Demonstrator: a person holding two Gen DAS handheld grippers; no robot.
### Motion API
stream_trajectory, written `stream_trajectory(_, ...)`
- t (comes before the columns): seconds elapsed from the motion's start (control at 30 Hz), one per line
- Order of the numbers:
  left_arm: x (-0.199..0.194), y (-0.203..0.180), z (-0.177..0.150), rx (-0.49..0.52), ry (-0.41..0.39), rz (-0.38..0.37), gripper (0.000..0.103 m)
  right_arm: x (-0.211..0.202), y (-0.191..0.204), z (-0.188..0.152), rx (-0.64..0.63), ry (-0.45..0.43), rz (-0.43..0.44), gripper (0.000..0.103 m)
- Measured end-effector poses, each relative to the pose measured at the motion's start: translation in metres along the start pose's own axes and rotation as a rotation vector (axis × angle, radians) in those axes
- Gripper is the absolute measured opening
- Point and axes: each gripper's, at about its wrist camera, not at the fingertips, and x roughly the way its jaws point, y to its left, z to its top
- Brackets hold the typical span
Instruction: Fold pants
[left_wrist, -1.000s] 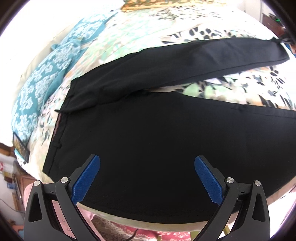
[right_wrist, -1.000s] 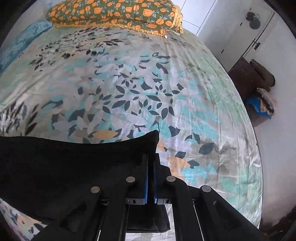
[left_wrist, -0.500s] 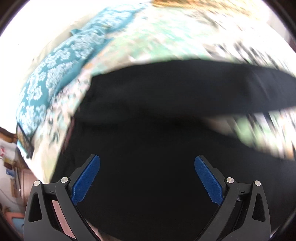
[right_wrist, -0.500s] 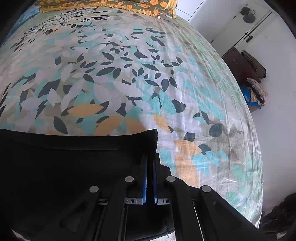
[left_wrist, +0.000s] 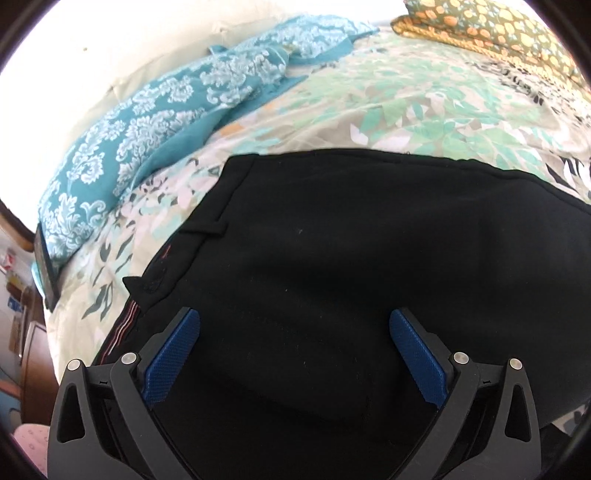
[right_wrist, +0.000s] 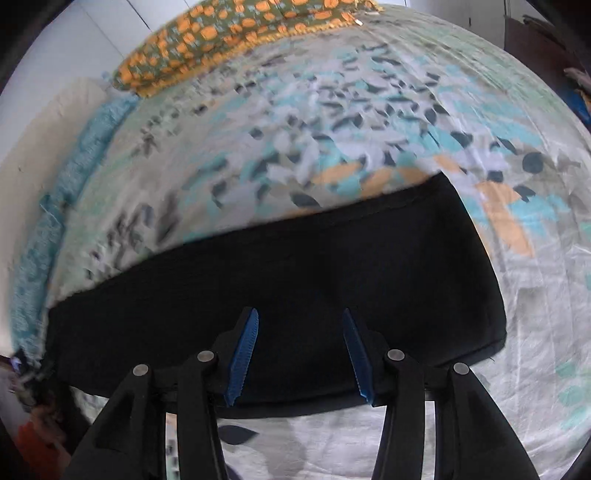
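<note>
1. While the left black two-finger gripper with blue textured pads (left_wrist: 294, 334) hangs over the cloth, its jaws stand wide apart with nothing between them; whether the tips touch the fabric cannot be told.
2. The right black two-finger gripper with blue ribbed pads (right_wrist: 300, 334) is also parted, less widely, and grips nothing; black fabric shows in the gap between its fingers.
3. The black woven pants (left_wrist: 369, 266) lie flat on the bed just beyond both grippers, matte and smooth, with the waistband end on the left of the left wrist view, showing a belt loop and a striped inner lining at the edge.
4. In the right wrist view the pants' leg end (right_wrist: 369, 266) forms a broad dark band with a squared hem at the right.
5. Under the pants spreads the leaf-printed bedsheet in pale grey, teal and orange (right_wrist: 369, 110), lightly creased.
6. Further left lies a teal damask-patterned blanket (left_wrist: 147, 122), rumpled along the wall.
7. Farthest off sits the olive pillow with orange floral print (left_wrist: 491, 26), plump and yellow-edged.
</note>
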Motion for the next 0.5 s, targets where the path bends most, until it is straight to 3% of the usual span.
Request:
stream_trajectory(0.07,-0.006,0.0,0.005,0.031,0.03,-0.014,0.102,-0.008,-0.017,-0.006,0.042,-0.057,-0.008,0.034)
stream_trajectory(0.17,-0.034,0.006,0.002,0.056,0.0,-0.051,0.102,-0.023,-0.034,-0.01,0.083,-0.055,-0.091,0.034)
stream_trajectory(0.23,-0.05,0.006,-0.004,0.074,-0.014,-0.078,0.102,-0.038,-0.034,-0.016,0.077,-0.058,-0.098,0.037)
stream_trajectory(0.37,-0.068,0.003,-0.025,0.103,-0.005,-0.138,0.102,-0.08,-0.032,-0.056,0.131,-0.057,0.021,0.043)
stream_trajectory(0.5,-0.074,-0.006,-0.064,0.161,0.036,-0.188,0.102,-0.116,-0.035,-0.142,0.268,0.09,0.201,0.051)
